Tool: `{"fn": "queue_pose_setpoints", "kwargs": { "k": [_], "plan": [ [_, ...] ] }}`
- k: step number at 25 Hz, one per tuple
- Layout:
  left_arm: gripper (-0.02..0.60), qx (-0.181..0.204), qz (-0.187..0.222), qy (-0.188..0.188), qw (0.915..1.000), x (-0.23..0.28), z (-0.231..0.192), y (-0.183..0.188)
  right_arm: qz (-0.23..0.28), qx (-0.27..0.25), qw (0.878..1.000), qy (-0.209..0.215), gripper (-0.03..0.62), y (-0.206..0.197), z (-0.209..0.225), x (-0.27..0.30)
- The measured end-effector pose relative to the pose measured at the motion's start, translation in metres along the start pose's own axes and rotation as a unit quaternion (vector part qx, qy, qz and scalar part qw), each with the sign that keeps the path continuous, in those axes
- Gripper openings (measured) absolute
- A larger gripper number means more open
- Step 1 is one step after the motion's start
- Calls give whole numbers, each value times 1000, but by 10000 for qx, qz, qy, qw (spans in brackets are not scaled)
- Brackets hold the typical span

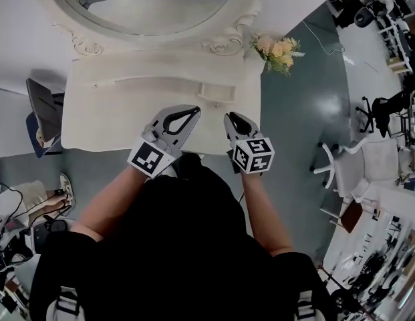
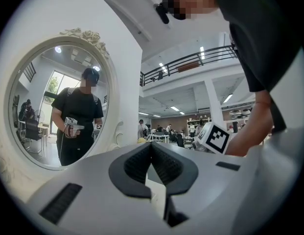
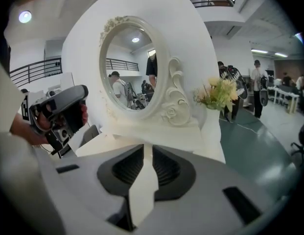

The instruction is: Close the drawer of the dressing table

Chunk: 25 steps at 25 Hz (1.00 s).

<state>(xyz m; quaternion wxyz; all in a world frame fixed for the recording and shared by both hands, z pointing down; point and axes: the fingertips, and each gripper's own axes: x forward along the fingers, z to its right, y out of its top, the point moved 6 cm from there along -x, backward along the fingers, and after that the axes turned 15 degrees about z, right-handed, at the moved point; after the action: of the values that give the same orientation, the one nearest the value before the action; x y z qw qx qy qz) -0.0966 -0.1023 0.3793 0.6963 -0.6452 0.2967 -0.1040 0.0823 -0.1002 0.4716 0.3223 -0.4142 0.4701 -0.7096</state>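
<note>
The white dressing table (image 1: pixel 113 122) stands under an oval mirror (image 1: pixel 147 5). In the low shelf below the mirror, a small rectangular drawer front (image 1: pixel 216 92) seems to stand out a little from the shelf's face. My left gripper (image 1: pixel 192 112) hovers over the table's front part, its tips touching, nothing held. In its own view the left gripper (image 2: pixel 152 145) points level toward the mirror (image 2: pixel 58 102). My right gripper (image 1: pixel 232 118) is beside it, tilted down toward the table top (image 3: pixel 142 131). The right gripper (image 3: pixel 145 148) shows a narrow gap between its jaws with nothing in it.
A bunch of pale flowers (image 1: pixel 279 49) stands at the table's right end. A chair (image 1: pixel 43 116) is at the left of the table and a white office chair (image 1: pixel 354 169) on the grey-green floor to the right. Other people and desks fill the hall behind.
</note>
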Motion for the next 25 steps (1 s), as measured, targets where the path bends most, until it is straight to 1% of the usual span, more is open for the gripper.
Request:
{"fn": "queue_pose_setpoints", "kwargs": {
  "k": [6,12,18,25],
  "plan": [
    [-8,-64,-12,-55,10000,19,-9,-23,-496,308,9983,-84,51,-33,25,25],
    [-8,-78,-83,-25,9999,27,-19,-43,-903,538,9942,-231,88,-60,37,48],
    [-8,-155,-167,-3,9997,33,-25,-60,-1304,857,9871,-358,118,-88,49,67],
    [-8,-235,-228,-12,9995,40,-32,-78,-1652,1152,9783,-485,121,-117,61,88]
  ]
}}
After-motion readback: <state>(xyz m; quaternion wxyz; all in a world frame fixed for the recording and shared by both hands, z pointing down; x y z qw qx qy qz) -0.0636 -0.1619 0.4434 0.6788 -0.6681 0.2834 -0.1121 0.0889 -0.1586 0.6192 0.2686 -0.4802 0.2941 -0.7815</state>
